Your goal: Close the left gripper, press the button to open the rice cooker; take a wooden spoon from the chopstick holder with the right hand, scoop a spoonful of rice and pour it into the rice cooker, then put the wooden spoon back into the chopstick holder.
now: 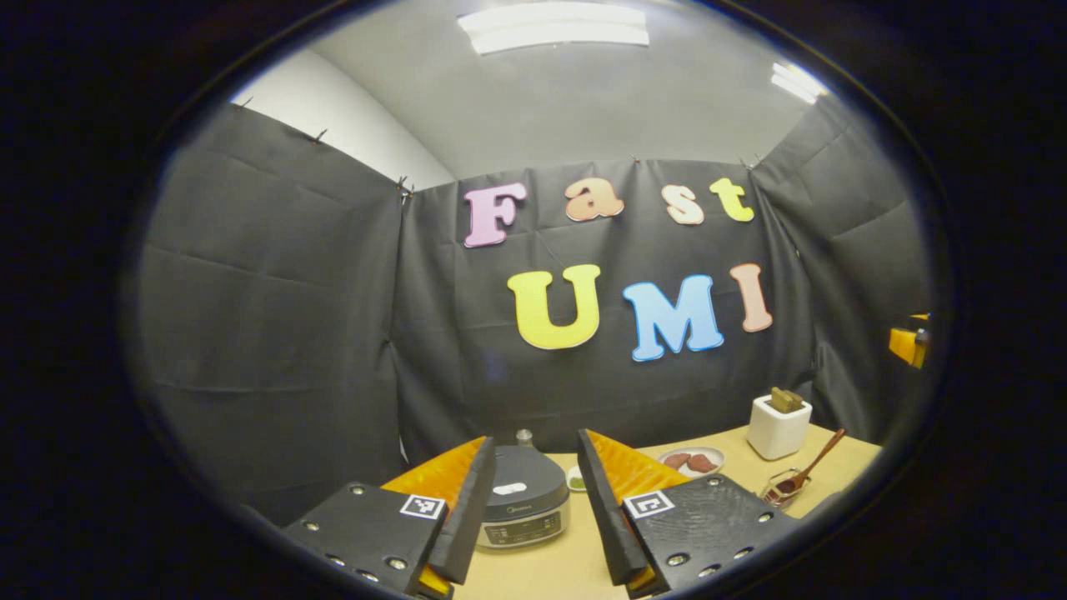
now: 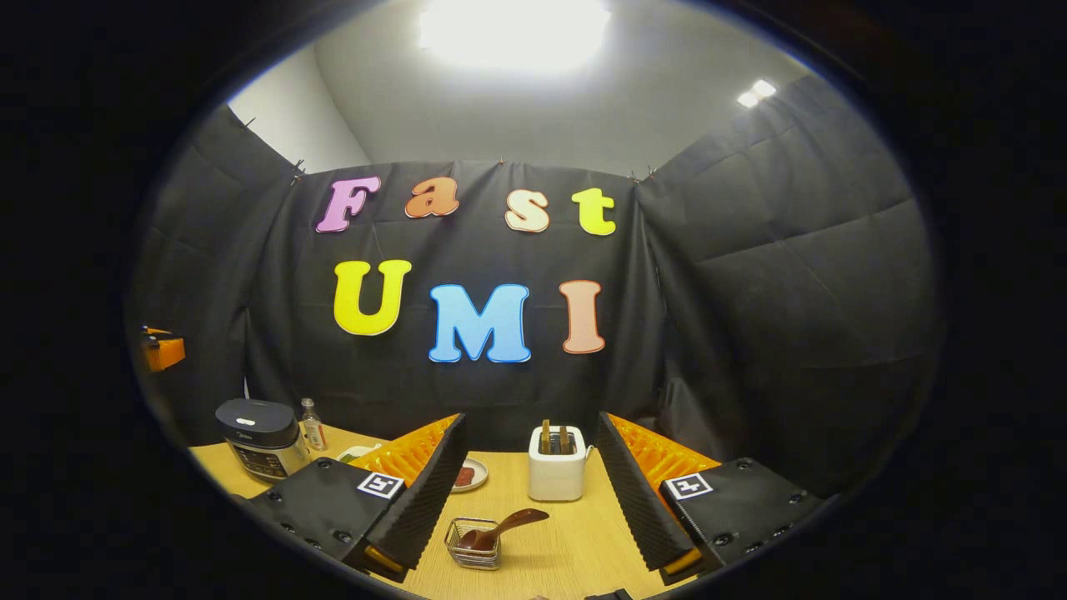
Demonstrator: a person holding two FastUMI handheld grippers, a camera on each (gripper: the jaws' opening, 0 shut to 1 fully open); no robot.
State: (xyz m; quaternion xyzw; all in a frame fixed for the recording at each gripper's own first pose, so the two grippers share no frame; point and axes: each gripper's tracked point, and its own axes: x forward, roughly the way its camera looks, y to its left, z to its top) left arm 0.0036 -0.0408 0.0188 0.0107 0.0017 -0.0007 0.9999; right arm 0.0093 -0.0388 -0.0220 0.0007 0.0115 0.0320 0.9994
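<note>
Wooden spoon (image 2: 500,527) sits bowl-down in the wire chopstick holder (image 2: 473,543), dead ahead of my right tool (image 2: 528,492) and just below its open fingers; handle leans up and to the tool's right, long axis tilted well off vertical. Rice cooker (image 1: 523,500) is straight ahead of my left tool (image 1: 533,500), framed between its fingers, lid down, so I judge we're at step one: nothing pressed yet. Left tool fingers stand apart, holding nothing; right tool likewise apart and empty. Next move as I read it: bring the left fingers together, then push forward and down onto the lid button (image 1: 509,488), the pale spot on top facing the tool. Right tool waits over the bench (image 2: 575,550). White toaster (image 2: 557,467) beyond the holder, plate (image 2: 471,477) to its left; neither is in the path.
</note>
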